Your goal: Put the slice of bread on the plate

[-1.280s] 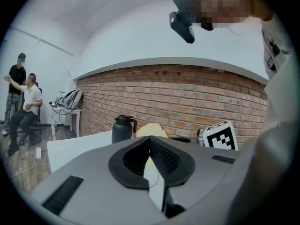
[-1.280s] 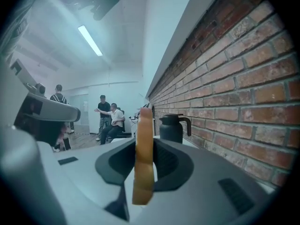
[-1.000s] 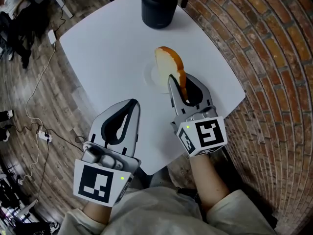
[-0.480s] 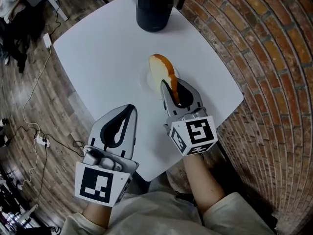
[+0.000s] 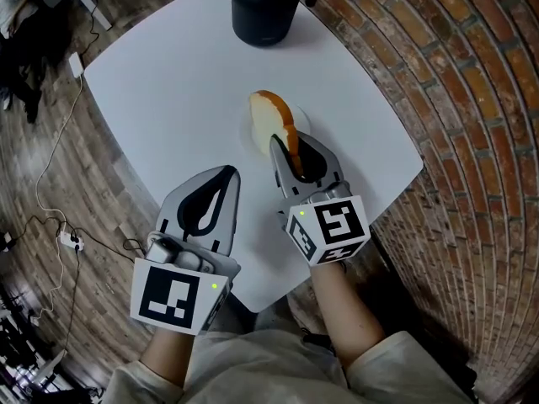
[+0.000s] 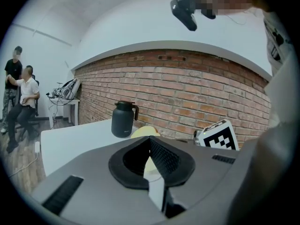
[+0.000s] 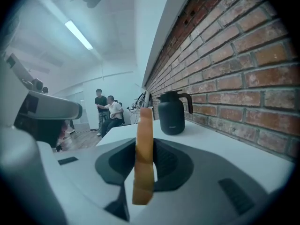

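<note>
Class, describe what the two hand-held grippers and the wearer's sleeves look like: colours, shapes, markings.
The left gripper and right gripper both have pale grey, tapering shells, with black padded jaws around a teardrop-shaped opening. Each carries a white cube printed with black square markers and a small green light. The person's sleeves are light beige.

Our right gripper point(image 5: 288, 146) clamps a pale, brown-crusted slice of bread point(image 5: 269, 118) on edge, jutting ahead of its tips over a round white plate point(image 5: 305, 124), a black jug point(image 5: 263, 11) farther ahead, our left gripper point(image 5: 226, 175) alongside.
</note>
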A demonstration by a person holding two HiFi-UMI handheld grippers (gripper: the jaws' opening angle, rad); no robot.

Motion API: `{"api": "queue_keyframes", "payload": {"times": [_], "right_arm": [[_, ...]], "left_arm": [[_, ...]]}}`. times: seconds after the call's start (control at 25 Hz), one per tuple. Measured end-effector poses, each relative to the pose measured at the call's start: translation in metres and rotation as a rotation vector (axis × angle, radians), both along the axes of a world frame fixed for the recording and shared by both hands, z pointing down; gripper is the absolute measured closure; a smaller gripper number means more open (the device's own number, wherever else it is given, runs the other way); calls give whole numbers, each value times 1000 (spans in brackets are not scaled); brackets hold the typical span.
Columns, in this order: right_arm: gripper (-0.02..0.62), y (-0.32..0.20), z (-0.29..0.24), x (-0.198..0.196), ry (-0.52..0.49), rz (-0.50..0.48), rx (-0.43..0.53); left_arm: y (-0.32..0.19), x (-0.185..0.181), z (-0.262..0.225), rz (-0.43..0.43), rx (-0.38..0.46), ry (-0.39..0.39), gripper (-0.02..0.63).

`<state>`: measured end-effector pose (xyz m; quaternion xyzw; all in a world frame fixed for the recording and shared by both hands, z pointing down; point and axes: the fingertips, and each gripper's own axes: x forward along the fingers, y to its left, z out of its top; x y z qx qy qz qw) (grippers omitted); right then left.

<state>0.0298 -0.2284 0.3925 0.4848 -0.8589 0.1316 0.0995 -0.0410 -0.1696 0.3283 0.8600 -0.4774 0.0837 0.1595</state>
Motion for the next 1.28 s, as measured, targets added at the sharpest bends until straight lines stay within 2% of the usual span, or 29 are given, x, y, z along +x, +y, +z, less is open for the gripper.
{"api": "queue_keyframes", "payload": {"times": [0.12,0.32,0.68,0.96,1.16,1.28], "right_arm": [[505,-2,4,-1,-10,3,-14],[505,-5,11,-2,-34,8,-43],[505,-9,23,-2,-117,19,-113],[505,-13,35,3,-283,49,-215],[500,-22,49,14,-478,98,-298],[498,-25,57,18,-521,104,-329]], "left_arm": [[-8,2,5,0,2,9,595],[-11,1,19,9,-23,-33,595],[-13,-2,24,10,-32,-32,595],[-12,-3,26,5,-32,-33,595],[-12,-3,26,2,-38,-31,595],[-12,-4,27,-2,-43,-33,595]]}}
